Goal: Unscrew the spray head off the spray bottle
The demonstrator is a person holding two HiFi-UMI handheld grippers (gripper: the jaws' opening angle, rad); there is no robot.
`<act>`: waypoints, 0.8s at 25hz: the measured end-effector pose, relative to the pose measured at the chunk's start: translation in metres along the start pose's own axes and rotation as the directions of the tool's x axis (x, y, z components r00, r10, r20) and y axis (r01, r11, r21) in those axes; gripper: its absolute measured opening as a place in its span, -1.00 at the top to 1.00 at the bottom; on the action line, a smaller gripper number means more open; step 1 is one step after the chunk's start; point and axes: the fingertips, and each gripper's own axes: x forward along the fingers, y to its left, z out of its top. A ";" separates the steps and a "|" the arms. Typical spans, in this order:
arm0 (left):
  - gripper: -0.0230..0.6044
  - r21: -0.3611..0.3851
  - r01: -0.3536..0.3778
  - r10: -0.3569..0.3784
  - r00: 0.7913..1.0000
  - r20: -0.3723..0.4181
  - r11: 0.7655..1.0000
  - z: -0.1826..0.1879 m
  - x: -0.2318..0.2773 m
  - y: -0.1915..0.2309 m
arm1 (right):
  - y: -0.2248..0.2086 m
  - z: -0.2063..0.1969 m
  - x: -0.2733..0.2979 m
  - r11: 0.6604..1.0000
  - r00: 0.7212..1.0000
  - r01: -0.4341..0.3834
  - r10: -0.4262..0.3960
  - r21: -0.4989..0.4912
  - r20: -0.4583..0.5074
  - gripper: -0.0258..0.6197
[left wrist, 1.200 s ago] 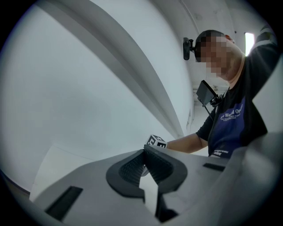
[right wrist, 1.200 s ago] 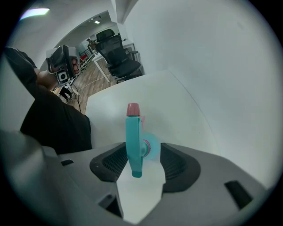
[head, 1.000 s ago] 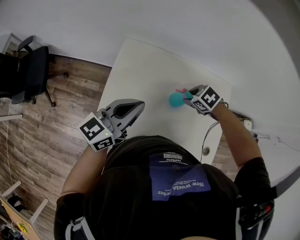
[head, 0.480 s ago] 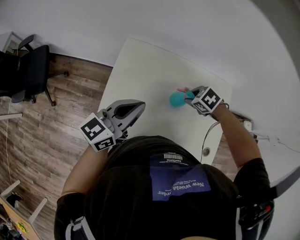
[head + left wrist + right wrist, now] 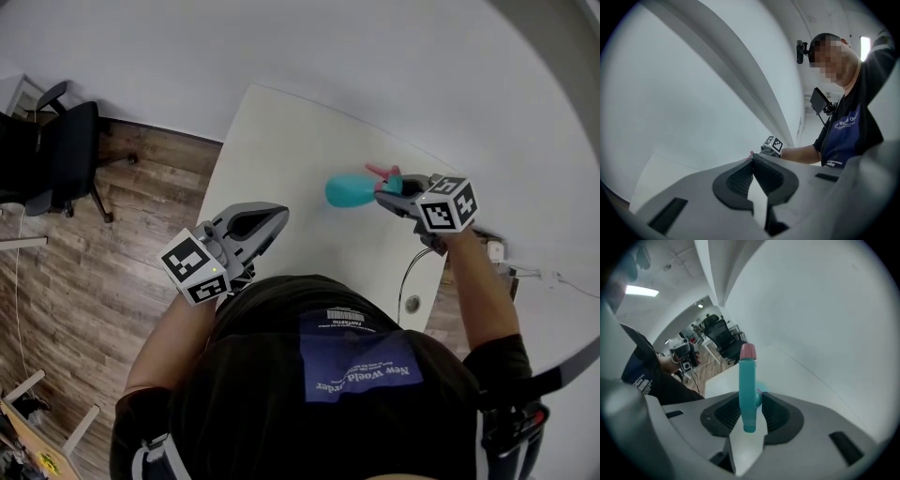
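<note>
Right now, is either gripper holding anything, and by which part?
The right gripper holds the bottle by its spray head, jaws just closed on it; the left gripper is empty.

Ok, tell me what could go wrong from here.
1. The right gripper, whose jaws have just been closing on the spray head, holds the bottle above the table by that head alone; it might slip and drop.
2. The left gripper is shut, away from the bottle; nothing steadies it for unscrewing.
</note>
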 end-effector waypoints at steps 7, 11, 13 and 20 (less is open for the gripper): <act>0.92 0.003 0.034 -0.034 0.999 -0.015 0.999 0.007 0.003 -0.006 | 0.031 0.027 -0.042 0.986 0.955 -0.142 0.114 0.084 0.275 0.53; 0.91 0.007 0.061 -0.060 0.998 -0.026 0.998 0.015 0.005 -0.013 | 0.053 0.041 -0.068 0.967 0.896 -0.236 0.179 0.093 0.405 0.53; 0.91 0.006 0.086 -0.086 0.996 -0.030 0.996 0.019 0.008 -0.018 | 0.063 0.045 -0.079 0.955 0.862 -0.283 0.212 0.088 0.461 0.53; 0.46 0.031 0.159 -0.157 0.986 -0.061 0.987 0.016 0.009 -0.048 | 0.098 0.028 -0.101 0.923 0.764 -0.383 0.292 0.039 0.576 0.53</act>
